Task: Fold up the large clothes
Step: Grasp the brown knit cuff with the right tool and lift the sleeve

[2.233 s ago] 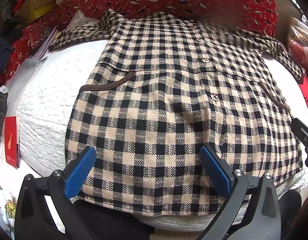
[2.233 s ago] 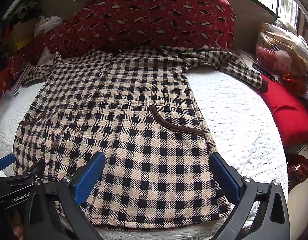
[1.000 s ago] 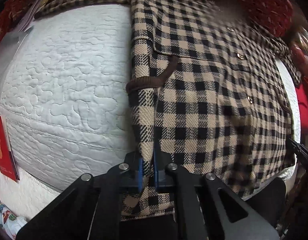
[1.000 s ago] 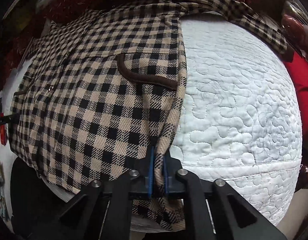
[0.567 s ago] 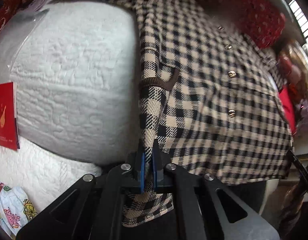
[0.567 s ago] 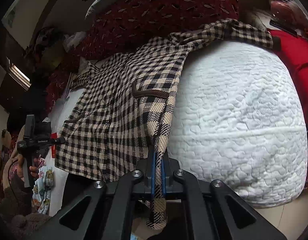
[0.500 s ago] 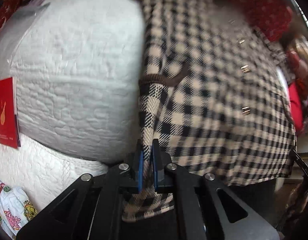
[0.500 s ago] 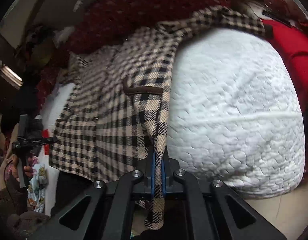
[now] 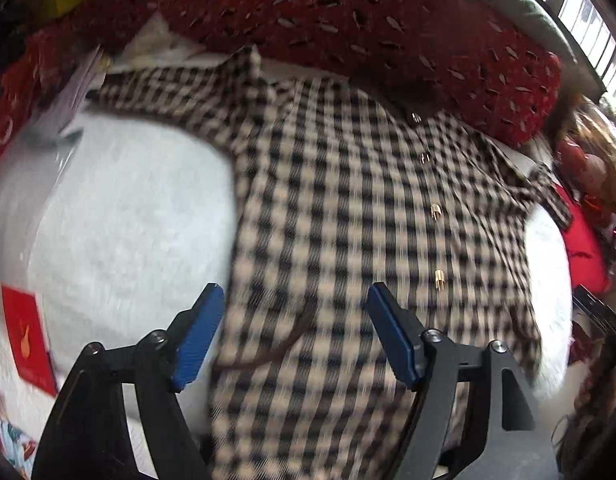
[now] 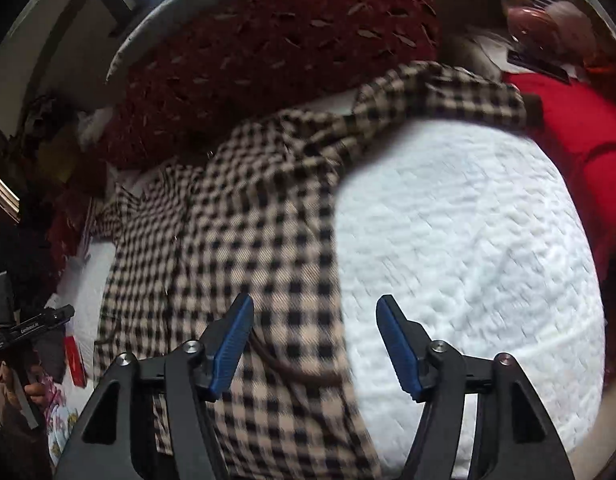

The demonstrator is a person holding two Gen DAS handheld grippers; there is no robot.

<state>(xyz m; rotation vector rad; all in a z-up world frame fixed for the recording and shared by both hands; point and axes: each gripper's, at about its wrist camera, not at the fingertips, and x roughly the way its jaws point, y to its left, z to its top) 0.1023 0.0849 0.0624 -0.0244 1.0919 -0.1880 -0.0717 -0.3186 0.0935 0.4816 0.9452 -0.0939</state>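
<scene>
A large beige-and-black checked coat (image 9: 348, 220) with gold buttons and brown pocket trim lies face up on the white quilted bed (image 9: 119, 216), hem hanging over the near edge. My left gripper (image 9: 293, 336) is open and empty above the coat's left hem side. In the right wrist view the coat (image 10: 259, 240) fills the left half and the bed (image 10: 468, 240) the right. My right gripper (image 10: 314, 344) is open and empty over the coat's right edge. The left gripper also shows at the far left of the right wrist view (image 10: 31, 326).
A dark red patterned pillow (image 9: 368, 24) lies along the head of the bed. A bright red cushion (image 10: 580, 120) sits at the right. A red card (image 9: 25, 332) lies at the bed's left edge. Clutter and bags sit at both sides.
Both grippers were shut on the coat's hem corners and pulling it toward the near edge. Now both have opened and let go, and the coat lies loose.
</scene>
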